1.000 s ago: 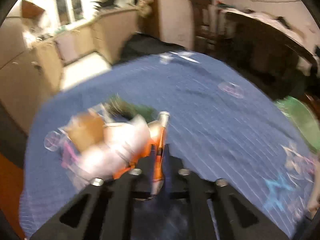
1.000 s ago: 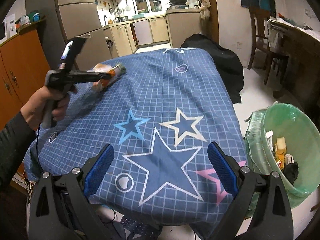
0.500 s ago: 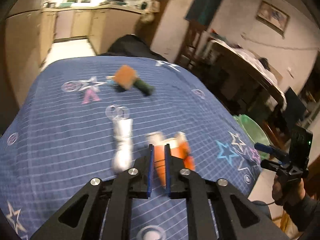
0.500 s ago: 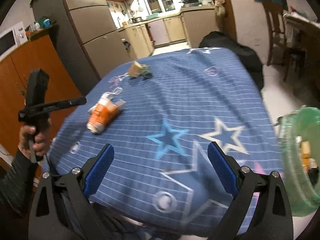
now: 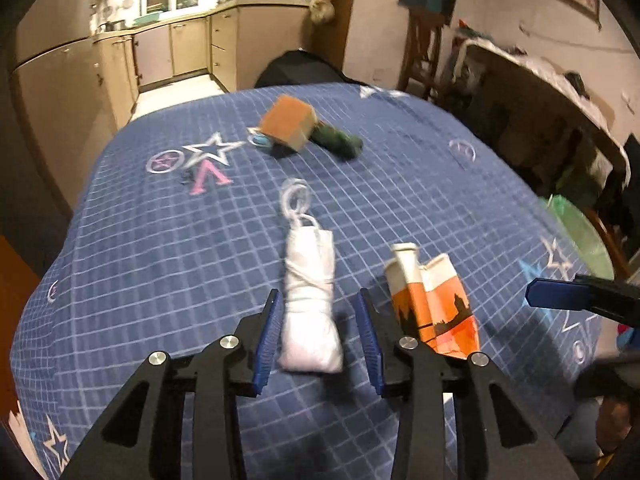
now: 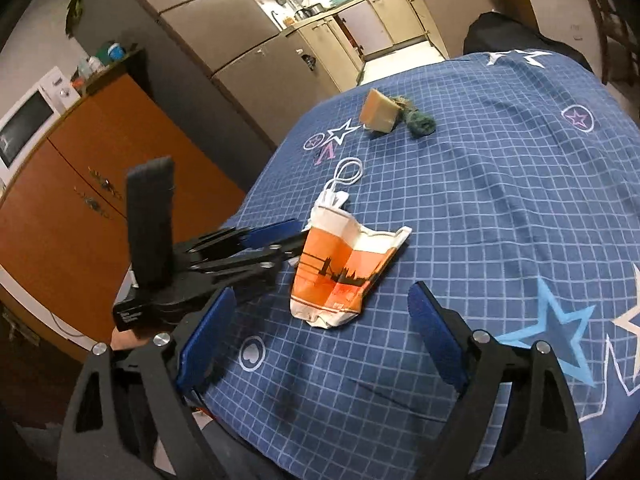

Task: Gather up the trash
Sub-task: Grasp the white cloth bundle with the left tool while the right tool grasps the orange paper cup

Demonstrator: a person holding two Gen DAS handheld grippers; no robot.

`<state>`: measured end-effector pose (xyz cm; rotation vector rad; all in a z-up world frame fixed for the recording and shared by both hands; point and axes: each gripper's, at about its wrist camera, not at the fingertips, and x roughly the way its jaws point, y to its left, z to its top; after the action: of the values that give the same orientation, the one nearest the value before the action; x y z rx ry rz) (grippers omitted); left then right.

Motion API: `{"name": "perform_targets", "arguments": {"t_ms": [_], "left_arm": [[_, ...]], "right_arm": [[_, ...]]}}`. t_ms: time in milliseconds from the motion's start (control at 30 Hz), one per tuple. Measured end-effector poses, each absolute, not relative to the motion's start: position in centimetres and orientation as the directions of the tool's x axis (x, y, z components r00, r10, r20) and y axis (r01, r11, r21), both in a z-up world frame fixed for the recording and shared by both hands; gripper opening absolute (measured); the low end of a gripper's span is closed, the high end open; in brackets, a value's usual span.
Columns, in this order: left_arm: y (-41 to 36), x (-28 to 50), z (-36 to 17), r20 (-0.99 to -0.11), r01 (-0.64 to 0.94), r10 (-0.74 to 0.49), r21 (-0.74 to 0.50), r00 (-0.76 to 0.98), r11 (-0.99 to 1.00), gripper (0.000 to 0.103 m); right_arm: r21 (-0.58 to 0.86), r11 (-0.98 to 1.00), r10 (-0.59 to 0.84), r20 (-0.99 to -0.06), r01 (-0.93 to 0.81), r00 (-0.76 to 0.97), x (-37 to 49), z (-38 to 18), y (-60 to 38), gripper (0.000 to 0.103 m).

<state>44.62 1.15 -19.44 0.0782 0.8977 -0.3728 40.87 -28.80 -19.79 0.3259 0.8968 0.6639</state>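
Two grippers over trash on the blue star worktop (image 5: 160, 260)

The crushed orange cup (image 6: 340, 276) lies flat, just in front of the right gripper (image 6: 320, 328), whose fingers are wide with nothing in them. The white rolled bundle (image 5: 310, 300) lies between the left gripper's (image 5: 318, 320) spread fingers. Farther back sit a tan block (image 5: 288, 122) and a green wad (image 5: 338, 142).

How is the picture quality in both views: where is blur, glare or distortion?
Left wrist view: mild motion blur, strongest on the brown box and the room behind; fisheye bends the blue tablecloth. Right wrist view: sharper; the left gripper smears, and a ceiling lamp glares at the top.
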Motion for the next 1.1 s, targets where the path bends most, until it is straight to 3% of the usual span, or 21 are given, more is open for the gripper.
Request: {"name": "perform_targets", "arguments": {"t_ms": [100,133,433,567,600,633,733,1100], "left_arm": [[0.4,45.2,-20.4,-0.789,0.338,-0.237,-0.04,0.567,0.94,0.036],[0.3,45.4,-20.5,-0.786,0.328,-0.224,-0.028,0.577,0.944,0.026],[5.2,43.9,-19.5,-0.742,0.132,-0.146,-0.078,0.655,0.988,0.026],[5.2,42.8,-19.4,-0.738,0.133,-0.152,-0.085,0.658,0.987,0.026],[5.0,42.4,-19.5,-0.738,0.135,-0.154,-0.086,0.657,0.987,0.026],[4.8,42.3,-19.6,-0.738,0.136,-0.155,-0.087,0.657,0.987,0.026],[4.3,41.6,-19.9,-0.736,0.135,-0.158,-0.091,0.659,0.987,0.026],[2.9,38.5,-18.4,-0.683,0.148,-0.207,-0.144,0.7,0.978,0.026]], "right_arm": [[0.522,0.766,0.643,-0.625,-0.375,0.443,40.9,-20.3,-28.6,0.084],[0.522,0.769,0.639,-0.628,-0.369,0.444,40.9,-20.4,-28.6,0.084],[0.455,0.821,0.57,-0.692,-0.346,0.443,42.9,-21.2,-26.0,0.083],[0.389,0.865,0.5,-0.733,-0.318,0.461,43.9,-21.9,-24.1,0.083],[0.366,0.877,0.477,-0.74,-0.311,0.473,44.0,-22.1,-23.8,0.078],[0.344,0.888,0.456,-0.748,-0.305,0.483,44.1,-22.3,-23.7,0.061],[0.334,0.891,0.449,-0.755,-0.308,0.477,44.2,-22.8,-23.7,0.05],[0.264,0.904,0.42,-0.691,-0.335,0.588,41.3,-20.0,-26.7,0.036]]}}
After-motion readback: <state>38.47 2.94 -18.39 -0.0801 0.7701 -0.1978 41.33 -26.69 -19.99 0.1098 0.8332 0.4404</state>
